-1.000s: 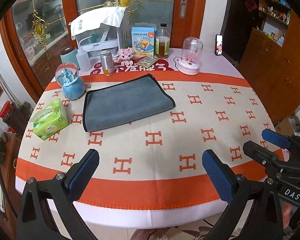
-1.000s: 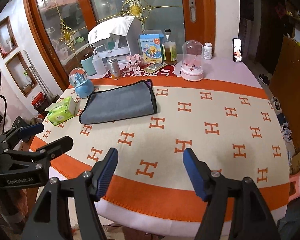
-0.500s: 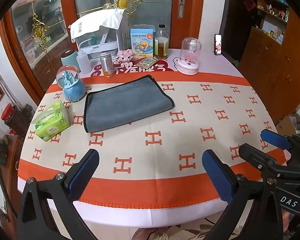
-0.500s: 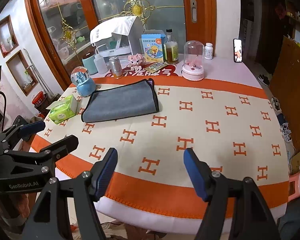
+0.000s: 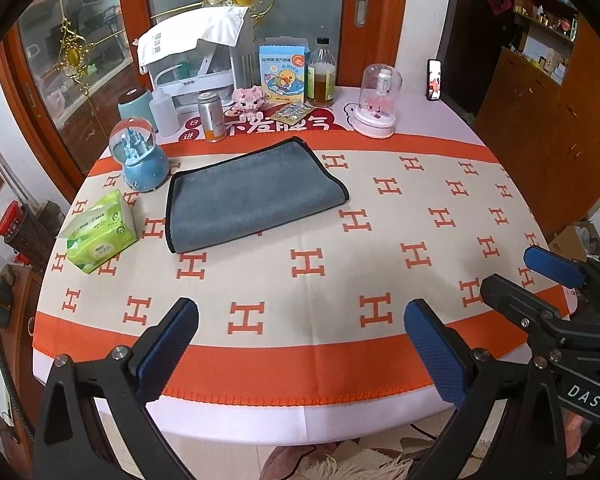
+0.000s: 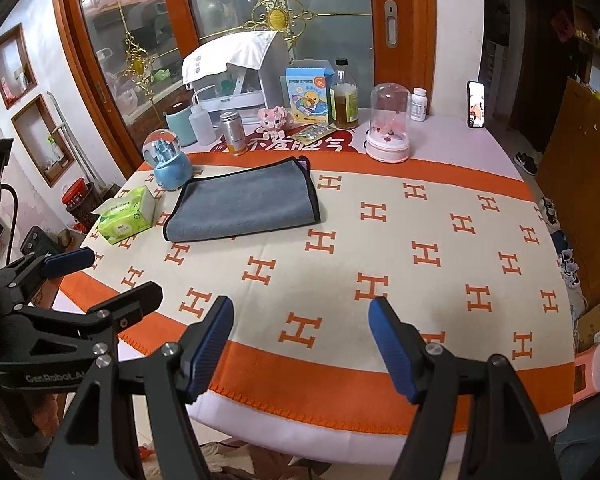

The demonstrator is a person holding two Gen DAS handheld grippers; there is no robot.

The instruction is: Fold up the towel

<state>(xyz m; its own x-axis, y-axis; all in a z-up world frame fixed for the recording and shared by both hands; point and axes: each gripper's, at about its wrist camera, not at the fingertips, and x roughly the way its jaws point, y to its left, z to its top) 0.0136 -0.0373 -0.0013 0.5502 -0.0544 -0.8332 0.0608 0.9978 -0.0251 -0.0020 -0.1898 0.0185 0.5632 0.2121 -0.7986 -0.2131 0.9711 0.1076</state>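
Note:
A grey towel [image 5: 252, 196] with a black edge lies folded flat on the table's far left part; it also shows in the right wrist view [image 6: 244, 204]. My left gripper [image 5: 300, 344] is open and empty, held over the table's near edge, well short of the towel. My right gripper [image 6: 300, 340] is open and empty, also at the near edge. Each gripper shows in the other's view: the right one [image 5: 540, 276] at the right side, the left one [image 6: 96, 276] at the left side.
The round table [image 5: 340, 360] has an orange and cream H-patterned cloth. A green tissue pack [image 5: 100, 236] and a blue snow globe [image 5: 140, 156] stand left of the towel. A can [image 5: 211, 118], bottles, a box and a glass dome [image 5: 378, 102] line the back.
Both grippers have drawn back and risen slightly, so the table looks a little farther. The towel has not moved. Both grippers stay open.

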